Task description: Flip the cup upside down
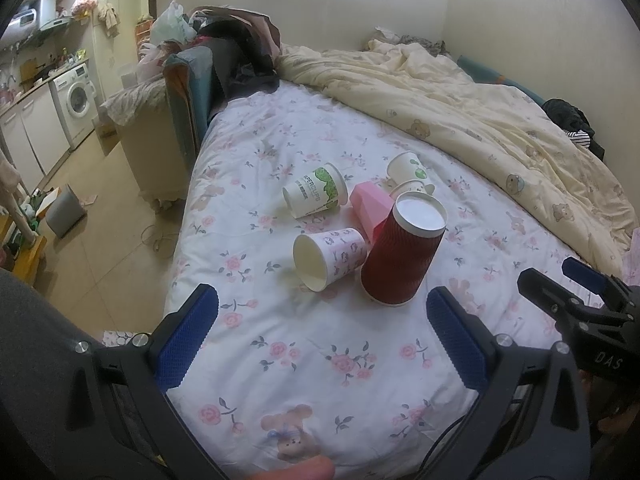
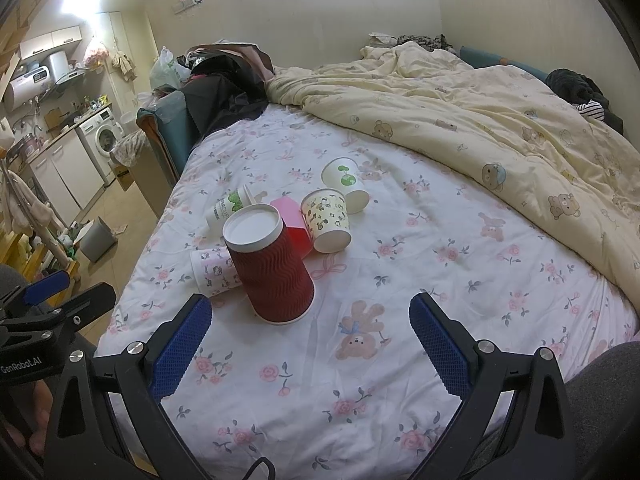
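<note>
A red ribbed cup [image 1: 402, 250] stands upside down on the floral bed sheet, white base up; it also shows in the right wrist view [image 2: 272, 264]. Around it lie paper cups on their sides: a pink-patterned one [image 1: 330, 258] [image 2: 212, 272], a green-printed one [image 1: 314, 196] [image 2: 230, 208], a sprout-printed one [image 1: 408, 168] [image 2: 346, 184] and a cartoon one [image 2: 326, 220]. A pink box [image 1: 370, 208] [image 2: 294, 220] lies among them. My left gripper [image 1: 322, 316] is open and empty, short of the cups. My right gripper [image 2: 310, 324] is open and empty, just short of the red cup.
A cream bear-print duvet [image 1: 480, 108] is bunched across the far and right side of the bed. Dark clothes [image 1: 240, 52] are piled at the far left corner. The bed's left edge drops to a tiled floor with a grey bin [image 1: 64, 210].
</note>
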### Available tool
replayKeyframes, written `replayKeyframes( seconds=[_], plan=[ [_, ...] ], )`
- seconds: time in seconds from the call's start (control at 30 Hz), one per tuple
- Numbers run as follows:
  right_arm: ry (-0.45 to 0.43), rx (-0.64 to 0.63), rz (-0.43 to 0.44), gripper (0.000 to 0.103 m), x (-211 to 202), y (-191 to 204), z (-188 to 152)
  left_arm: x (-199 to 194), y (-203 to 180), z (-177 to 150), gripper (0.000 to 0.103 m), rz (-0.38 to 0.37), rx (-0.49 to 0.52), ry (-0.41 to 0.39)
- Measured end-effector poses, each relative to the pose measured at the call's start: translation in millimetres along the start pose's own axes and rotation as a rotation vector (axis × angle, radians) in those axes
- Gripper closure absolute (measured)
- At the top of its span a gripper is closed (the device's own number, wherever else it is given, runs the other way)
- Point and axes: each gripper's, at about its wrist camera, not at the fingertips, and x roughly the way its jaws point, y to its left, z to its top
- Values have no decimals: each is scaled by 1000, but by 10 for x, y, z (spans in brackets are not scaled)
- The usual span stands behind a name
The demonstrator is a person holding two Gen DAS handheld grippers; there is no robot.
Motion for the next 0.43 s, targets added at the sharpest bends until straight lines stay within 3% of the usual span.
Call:
replayKeyframes(
  seconds=[0.43],
  plan=[
    [9,-1,13,2,23,44,-55,14,8,-16,0,1,-3,3]
  ],
)
